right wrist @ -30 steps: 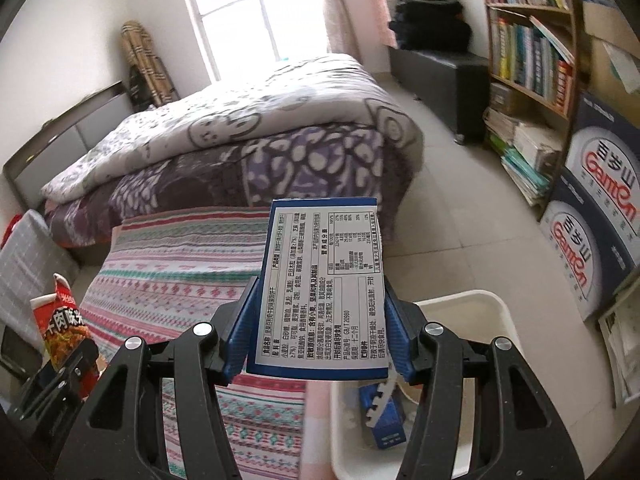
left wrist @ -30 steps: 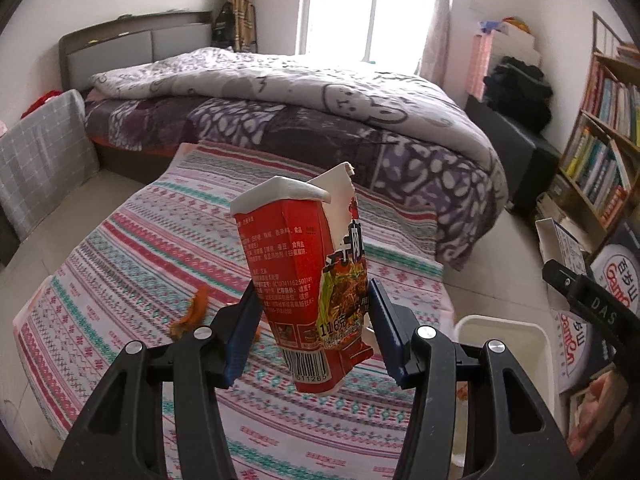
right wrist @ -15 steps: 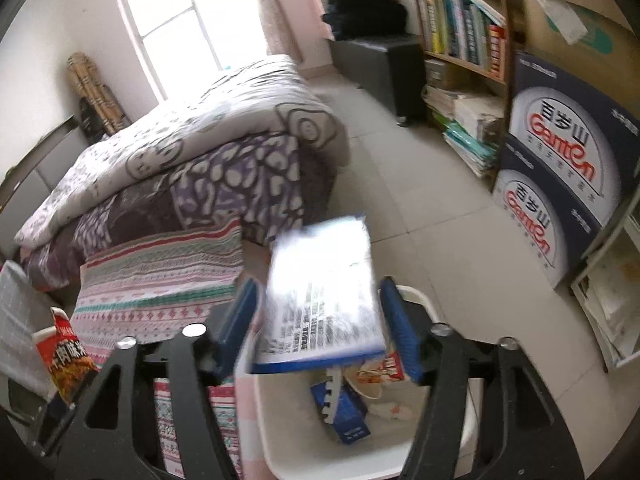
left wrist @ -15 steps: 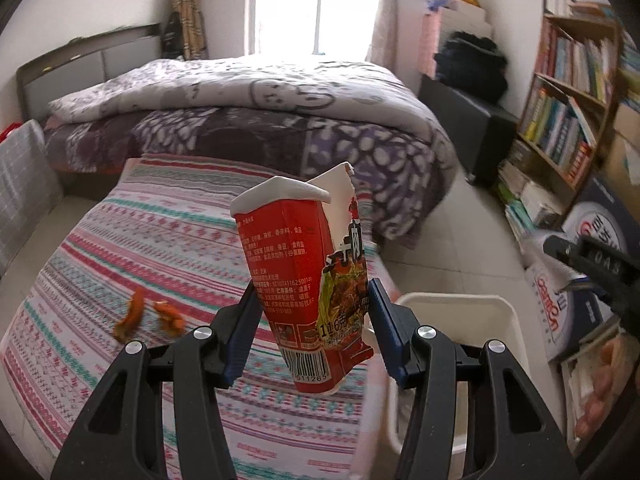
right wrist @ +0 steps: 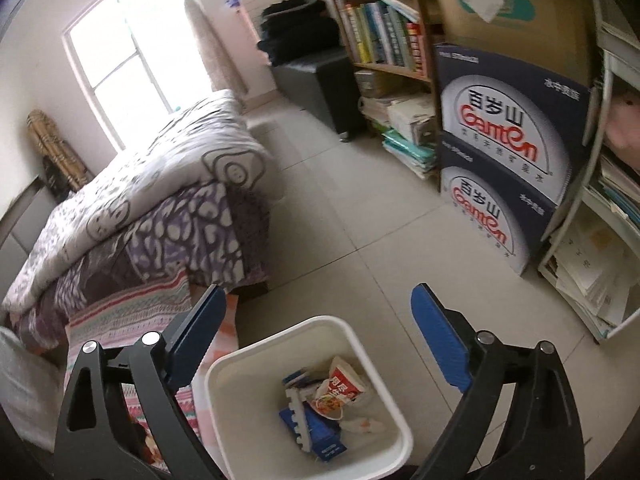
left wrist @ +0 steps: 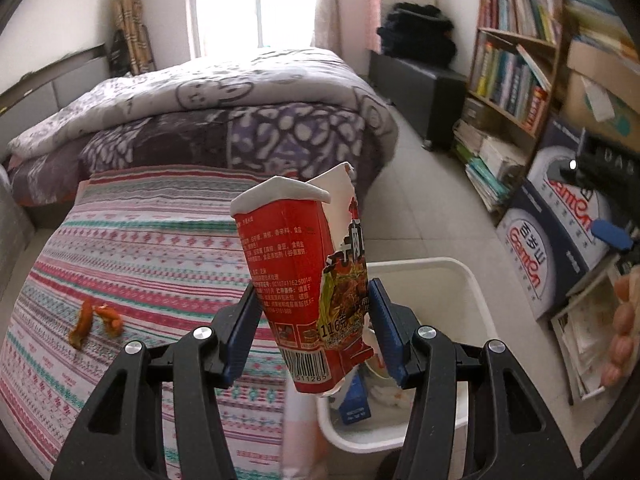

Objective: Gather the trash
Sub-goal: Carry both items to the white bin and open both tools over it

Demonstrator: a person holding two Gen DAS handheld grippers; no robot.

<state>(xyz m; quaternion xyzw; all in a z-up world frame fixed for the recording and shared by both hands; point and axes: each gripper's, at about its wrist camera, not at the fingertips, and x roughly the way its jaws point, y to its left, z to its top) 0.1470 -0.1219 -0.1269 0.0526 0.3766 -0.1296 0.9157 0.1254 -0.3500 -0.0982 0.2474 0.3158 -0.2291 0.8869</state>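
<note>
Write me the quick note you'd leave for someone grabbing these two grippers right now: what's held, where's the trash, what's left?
Left gripper: shut on the torn red noodle cup, near the white bin.
Right gripper: jaws opening, nothing between them, above the bin.
Done: blue box, another red cup and scraps lie in the bin.
Left: drop the held cup in; orange peels remain on the striped blanket.

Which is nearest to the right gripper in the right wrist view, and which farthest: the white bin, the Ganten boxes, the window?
1. White bin: directly below the right gripper, whose jaws are opening with nothing between them.
2. Ganten boxes: stacked on the floor, right.
3. Window: far wall, upper left.
</note>
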